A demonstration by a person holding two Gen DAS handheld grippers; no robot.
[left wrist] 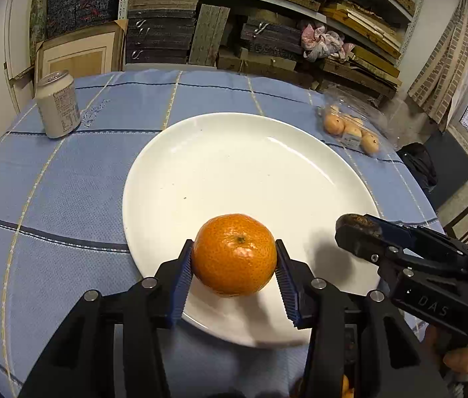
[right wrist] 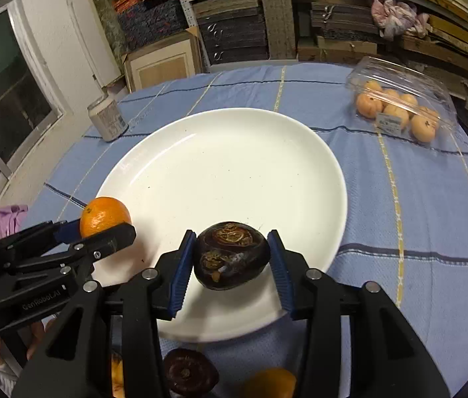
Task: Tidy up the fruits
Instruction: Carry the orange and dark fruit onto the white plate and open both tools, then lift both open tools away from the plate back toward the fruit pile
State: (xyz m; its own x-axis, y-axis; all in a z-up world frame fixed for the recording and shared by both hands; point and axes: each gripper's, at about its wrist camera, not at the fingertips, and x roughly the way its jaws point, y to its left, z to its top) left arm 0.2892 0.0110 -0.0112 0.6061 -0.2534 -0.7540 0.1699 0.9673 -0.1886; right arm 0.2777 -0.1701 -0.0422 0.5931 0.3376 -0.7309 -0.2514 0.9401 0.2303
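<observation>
My left gripper point(left wrist: 234, 258) is shut on an orange tangerine point(left wrist: 234, 253) and holds it over the near edge of the white plate point(left wrist: 234, 165). My right gripper point(right wrist: 232, 258) is shut on a dark brown water chestnut point(right wrist: 232, 255) over the near part of the same plate point(right wrist: 220, 172). In the left wrist view the right gripper point(left wrist: 353, 232) shows at the right over the plate's rim. In the right wrist view the left gripper point(right wrist: 107, 229) shows at the left with the tangerine point(right wrist: 104, 215). Another water chestnut point(right wrist: 189, 373) and an orange fruit point(right wrist: 270, 383) lie near the front edge.
A clear plastic box of tangerines point(right wrist: 399, 112) stands open at the back right, also in the left wrist view point(left wrist: 350, 129). A drink can point(left wrist: 58, 104) stands at the back left. The blue checked cloth point(left wrist: 51, 199) covers the round table. Shelves stand behind it.
</observation>
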